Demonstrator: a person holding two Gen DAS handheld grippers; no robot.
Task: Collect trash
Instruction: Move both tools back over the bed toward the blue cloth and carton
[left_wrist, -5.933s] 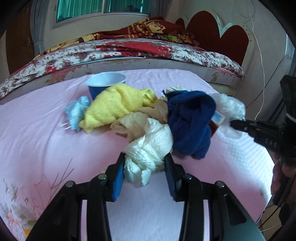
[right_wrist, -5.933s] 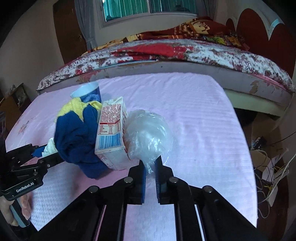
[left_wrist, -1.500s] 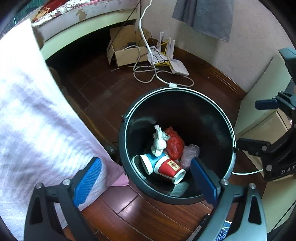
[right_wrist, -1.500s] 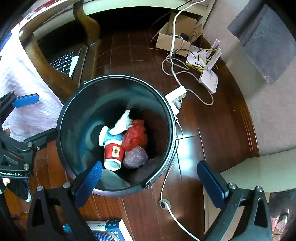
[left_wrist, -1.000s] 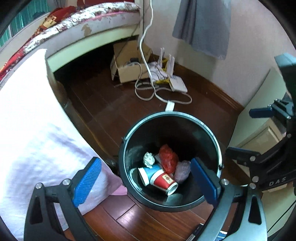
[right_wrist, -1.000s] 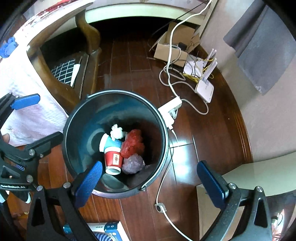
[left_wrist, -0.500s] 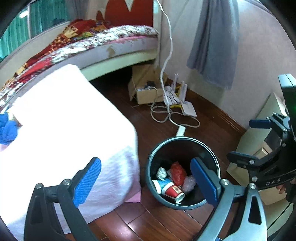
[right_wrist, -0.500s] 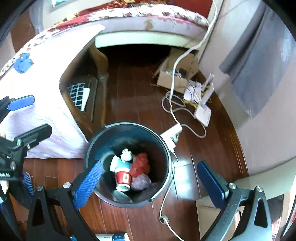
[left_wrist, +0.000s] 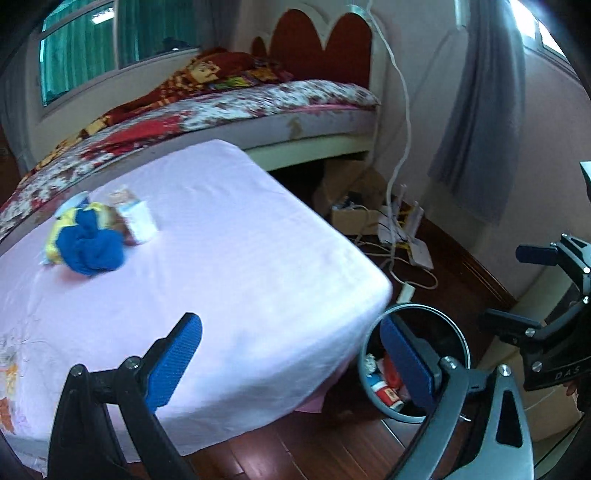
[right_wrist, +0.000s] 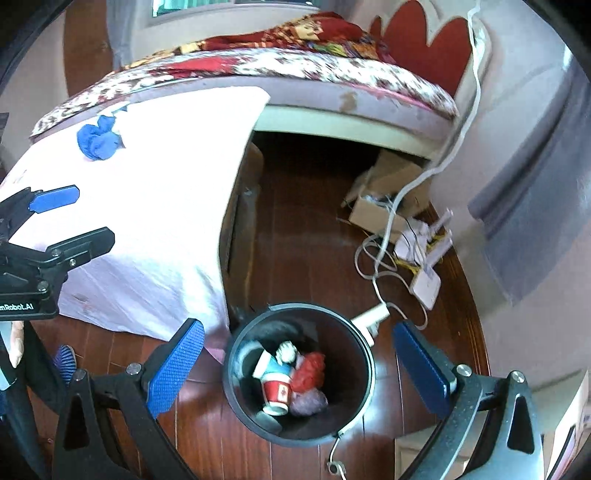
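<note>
A black round trash bin stands on the wood floor by the table's corner; it holds a red and blue paper cup, a white wad, a red bag and a clear bag. The bin also shows in the left wrist view. My left gripper is open and empty, above the table's near corner. My right gripper is open and empty, high above the bin. On the pink-clothed table lie a blue cloth, a yellow cloth and a milk carton at the far left.
A bed with a floral cover stands behind the table. A cardboard box, a white router, a power strip and loose cables lie on the floor to the right of the bin. A grey curtain hangs on the right.
Both grippers have risen and pulled back from the bin, staying open and empty. The left view has swung up and left onto the table; the bin looks smaller in both views.
</note>
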